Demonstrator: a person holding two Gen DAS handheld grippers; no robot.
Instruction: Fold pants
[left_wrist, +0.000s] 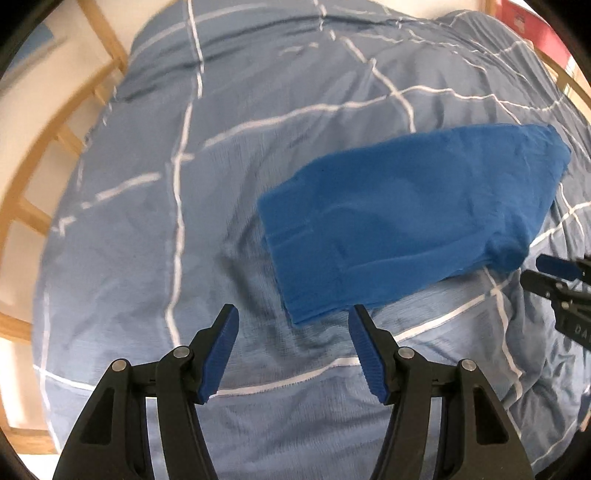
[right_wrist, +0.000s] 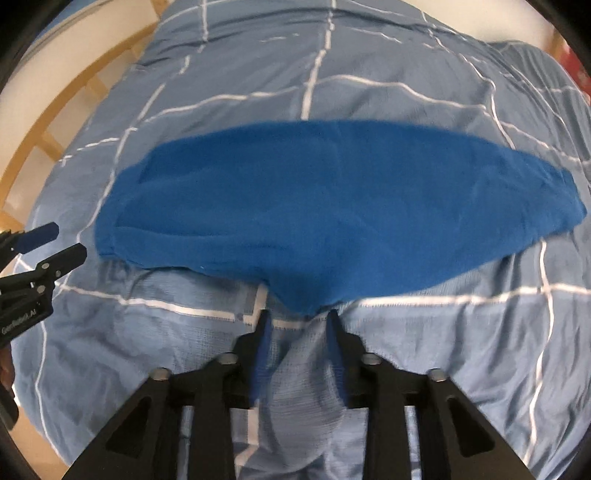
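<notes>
The blue pants (left_wrist: 402, 218) lie folded lengthwise in a long flat band on the bed; they also show in the right wrist view (right_wrist: 314, 206). My left gripper (left_wrist: 293, 325) is open and empty, just short of the band's near left end. My right gripper (right_wrist: 299, 317) is open, its fingertips at the near edge of the pants where the cloth bulges toward me; it holds nothing. The right gripper shows at the right edge of the left wrist view (left_wrist: 554, 273), and the left gripper at the left edge of the right wrist view (right_wrist: 48, 243).
A light blue duvet with white lines (left_wrist: 221, 184) covers the bed (right_wrist: 443, 369), wrinkled all over. A wooden bed rail with slats (left_wrist: 44, 166) runs along the left side (right_wrist: 55, 122). A red object (left_wrist: 535, 26) sits at the far right.
</notes>
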